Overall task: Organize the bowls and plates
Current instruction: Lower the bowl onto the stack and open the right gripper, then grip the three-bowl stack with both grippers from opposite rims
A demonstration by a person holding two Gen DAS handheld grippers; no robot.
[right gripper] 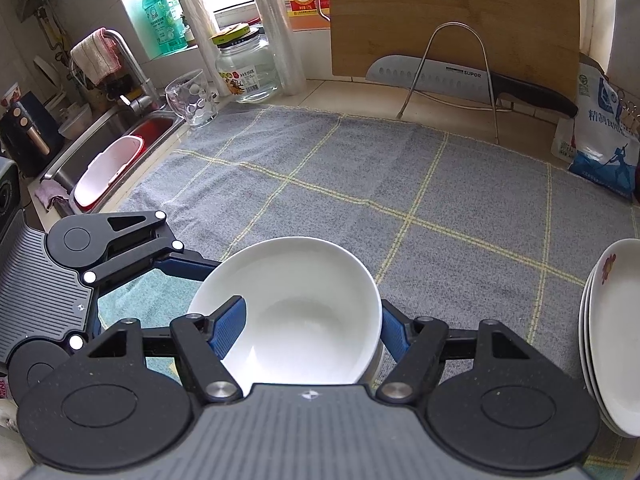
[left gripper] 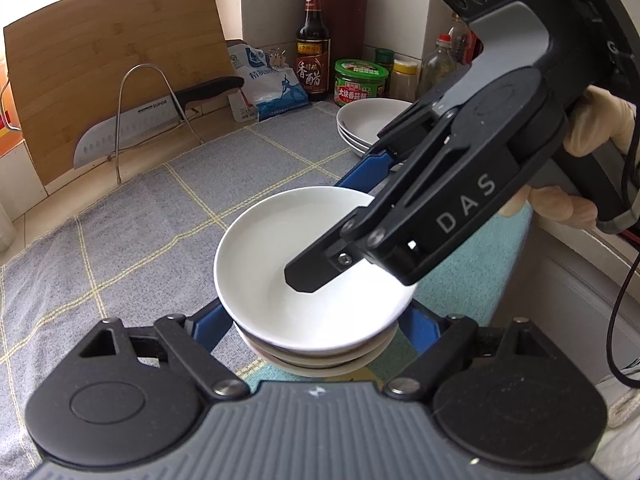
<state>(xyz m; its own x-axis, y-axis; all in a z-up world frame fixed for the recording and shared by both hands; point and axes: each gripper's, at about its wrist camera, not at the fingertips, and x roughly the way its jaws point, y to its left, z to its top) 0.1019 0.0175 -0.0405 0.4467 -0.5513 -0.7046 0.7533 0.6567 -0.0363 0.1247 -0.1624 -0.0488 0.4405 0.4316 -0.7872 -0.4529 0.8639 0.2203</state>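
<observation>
Top white bowl sits nested on the bowl stack, which stands on the grey checked cloth well in front of the bamboo cutting board.

Right gripper is clamped on that top bowl: one blue pad lies inside the wall, the other finger runs outside the rim on the far side. It looks like a rim pinch, chosen because a smooth round bowl gives nothing else to grab. From the left wrist camera its black finger reaches down into the bowl's hollow.

Left gripper straddles the lower bowls, blue fingers either side of the stack, jaws spread wide. I can't tell if the pads actually touch the sides. My read: it's bracing the stack so it doesn't slide or tip while the top bowl is seated or released.

Plate stack sits apart, on the side of the bowls away from the sink and further from the cutting board than the Supor knife in its wire rack. So sorting is by type: bowls in one pile, plates in another. Looks near done.
</observation>
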